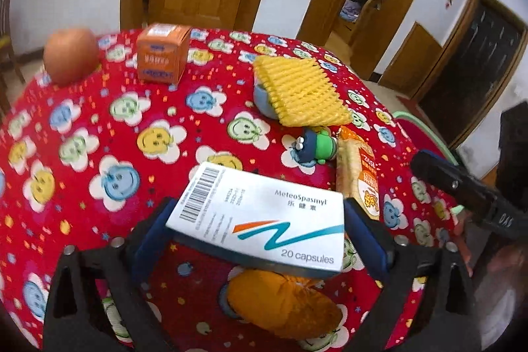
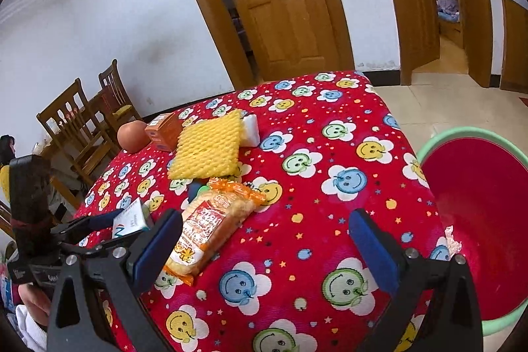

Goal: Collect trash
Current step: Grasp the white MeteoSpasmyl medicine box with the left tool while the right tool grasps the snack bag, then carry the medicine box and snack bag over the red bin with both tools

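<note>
The left gripper [image 1: 257,236] has the white medicine box [image 1: 260,216] between its blue pads, jaws spread wide, both pads pressed to the box's short ends: a firm grasp, with the box lifted clear of the red smiley-flower tablecloth [image 1: 99,127]. The print on the box is sharp: "MeteoSpasmyl", a row of Chinese characters beneath it, "20 capsules" at the lower corner, a barcode on the far left end and a teal-and-orange zigzag logo across the face. Right below the box, on the cloth, sits an orange crumpled wrapper [image 1: 283,302].

Beyond the box, a green and dark-blue frog toy [image 1: 313,147]; beside the toy, an orange snack packet [image 1: 358,174] with large Chinese lettering too skewed to read. Further from the box, a yellow foam fruit net [image 1: 300,91] drapes over a pale blue bowl [image 1: 262,99]. At the far edge, an orange carton [image 1: 163,53] with blurred blue print, and a round apple-like fruit [image 1: 71,55] to its left.

The right gripper [image 2: 264,249] hangs released over the cloth, jaws wide and empty, the snack packet [image 2: 211,226] lying just by its left pad. Right of the table stands a red basin with a green rim [image 2: 478,220], a scrap of crumpled white paper [image 2: 452,240] inside.
</note>
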Motion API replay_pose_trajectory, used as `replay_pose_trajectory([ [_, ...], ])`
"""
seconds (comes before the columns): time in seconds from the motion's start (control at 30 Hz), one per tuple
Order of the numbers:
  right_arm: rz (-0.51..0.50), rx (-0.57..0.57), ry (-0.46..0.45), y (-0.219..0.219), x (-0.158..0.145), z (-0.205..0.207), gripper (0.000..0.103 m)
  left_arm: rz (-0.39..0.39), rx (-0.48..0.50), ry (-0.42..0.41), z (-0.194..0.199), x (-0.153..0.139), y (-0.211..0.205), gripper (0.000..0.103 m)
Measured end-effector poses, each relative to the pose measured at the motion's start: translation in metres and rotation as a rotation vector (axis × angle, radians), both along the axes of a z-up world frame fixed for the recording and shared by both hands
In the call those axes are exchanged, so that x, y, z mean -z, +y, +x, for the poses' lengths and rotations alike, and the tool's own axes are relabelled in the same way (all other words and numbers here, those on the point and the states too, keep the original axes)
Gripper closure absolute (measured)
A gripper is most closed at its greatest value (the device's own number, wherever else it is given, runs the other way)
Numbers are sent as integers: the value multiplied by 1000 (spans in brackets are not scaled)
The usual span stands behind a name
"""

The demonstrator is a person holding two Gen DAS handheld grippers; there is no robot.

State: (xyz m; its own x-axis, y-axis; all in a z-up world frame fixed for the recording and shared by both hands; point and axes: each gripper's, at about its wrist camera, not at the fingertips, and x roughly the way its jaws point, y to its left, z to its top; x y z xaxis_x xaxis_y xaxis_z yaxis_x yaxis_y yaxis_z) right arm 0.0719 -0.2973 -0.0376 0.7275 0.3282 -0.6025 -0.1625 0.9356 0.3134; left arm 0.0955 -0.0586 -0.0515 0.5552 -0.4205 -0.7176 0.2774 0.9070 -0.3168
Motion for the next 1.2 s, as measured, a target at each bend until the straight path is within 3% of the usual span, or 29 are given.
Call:
replay_pose_trajectory([
  [0.23,11,28,35,-4,4,4,1,-114,-24,-100,-16,-15,17,8],
  [0.43,76,38,87,21,7,10,1,-119,-63,-99,-14,-17,21,8],
  [0.6,-7,73,119,55,13,24,1,-109,-87,-105,-14,-17,24,8],
  [0.73,-4,48,136,62,18,28,2,-132,-103,-98,-13,-16,29,8],
  [0.83,-22,28,135,67,18,28,18,-120,-98,-102,-14,-17,27,8],
  [0.9,-38,15,137,70,17,28,35,-116,-99,-100,-14,-16,27,8],
  [1.0,-49,4,134,70,16,25,47,-117,-102,-98,-14,-16,27,8],
  [1.2,8,-27,106,58,13,18,52,-117,-98,-102,-14,-16,27,8],
])
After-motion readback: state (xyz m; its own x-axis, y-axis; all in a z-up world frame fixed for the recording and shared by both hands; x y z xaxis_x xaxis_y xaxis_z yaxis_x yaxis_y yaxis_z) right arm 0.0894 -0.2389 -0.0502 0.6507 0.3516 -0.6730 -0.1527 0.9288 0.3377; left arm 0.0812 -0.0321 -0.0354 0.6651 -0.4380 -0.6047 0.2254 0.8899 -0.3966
